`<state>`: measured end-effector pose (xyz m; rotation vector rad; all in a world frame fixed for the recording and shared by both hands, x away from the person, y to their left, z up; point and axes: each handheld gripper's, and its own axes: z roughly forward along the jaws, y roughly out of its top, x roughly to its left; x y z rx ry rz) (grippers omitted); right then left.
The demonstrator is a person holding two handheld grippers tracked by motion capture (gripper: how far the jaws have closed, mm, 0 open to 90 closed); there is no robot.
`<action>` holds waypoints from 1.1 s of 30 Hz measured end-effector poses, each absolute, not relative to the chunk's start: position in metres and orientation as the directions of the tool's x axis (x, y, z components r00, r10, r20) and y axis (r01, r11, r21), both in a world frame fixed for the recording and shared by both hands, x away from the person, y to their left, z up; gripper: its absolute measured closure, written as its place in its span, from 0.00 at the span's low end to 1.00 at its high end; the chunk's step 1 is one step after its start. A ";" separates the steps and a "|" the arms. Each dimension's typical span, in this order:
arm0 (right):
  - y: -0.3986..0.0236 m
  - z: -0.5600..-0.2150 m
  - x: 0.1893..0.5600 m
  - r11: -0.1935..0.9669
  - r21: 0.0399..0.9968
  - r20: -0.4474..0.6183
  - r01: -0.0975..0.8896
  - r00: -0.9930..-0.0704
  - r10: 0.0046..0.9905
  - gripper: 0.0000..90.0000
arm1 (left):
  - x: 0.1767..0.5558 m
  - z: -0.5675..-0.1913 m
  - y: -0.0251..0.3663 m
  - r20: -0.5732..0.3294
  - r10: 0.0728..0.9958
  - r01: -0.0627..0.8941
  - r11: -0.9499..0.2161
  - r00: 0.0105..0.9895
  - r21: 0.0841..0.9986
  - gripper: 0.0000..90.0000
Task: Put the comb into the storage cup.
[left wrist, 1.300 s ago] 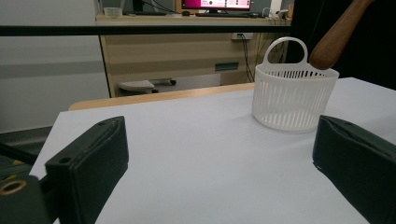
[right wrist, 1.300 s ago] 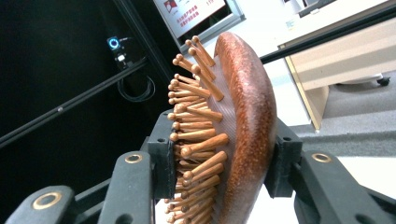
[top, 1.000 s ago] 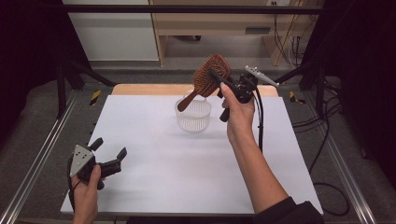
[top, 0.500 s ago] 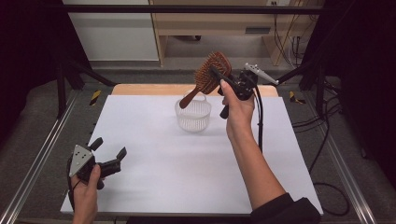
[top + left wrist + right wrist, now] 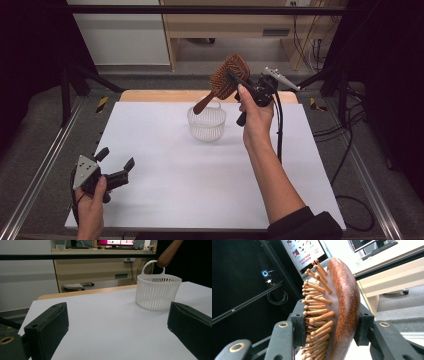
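Note:
A wooden hairbrush (image 5: 227, 75) with wooden bristles hangs above the back of the table, held by its head in my right gripper (image 5: 234, 76). Its handle (image 5: 202, 104) slants down to the rim of a white slatted basket (image 5: 207, 123). In the right gripper view the brush head (image 5: 337, 310) is clamped between the two jaws, bristles to the left. My left gripper (image 5: 116, 164) rests low at the table's front left, jaws wide apart and empty. The left gripper view shows the basket (image 5: 158, 292) ahead to the right, with the handle tip (image 5: 169, 253) just above its loop.
A white table top (image 5: 165, 180) spreads between the two grippers. A wooden strip (image 5: 150, 95) runs along its far edge. Metal rails (image 5: 42, 170) flank both sides. A wooden desk (image 5: 225, 25) and cables (image 5: 345, 125) lie beyond.
The brush and right gripper have stayed almost still, the handle tip sinking slightly toward the basket rim. The left gripper has not moved.

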<state>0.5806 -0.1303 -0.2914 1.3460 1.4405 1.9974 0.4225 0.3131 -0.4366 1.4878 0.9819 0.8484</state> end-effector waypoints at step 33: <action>-0.132 -0.299 0.586 -0.422 0.878 0.477 0.226 -0.489 0.730 0.60 | 0.422 -0.437 0.314 -0.004 0.915 0.125 -0.051 0.402 0.991 0.04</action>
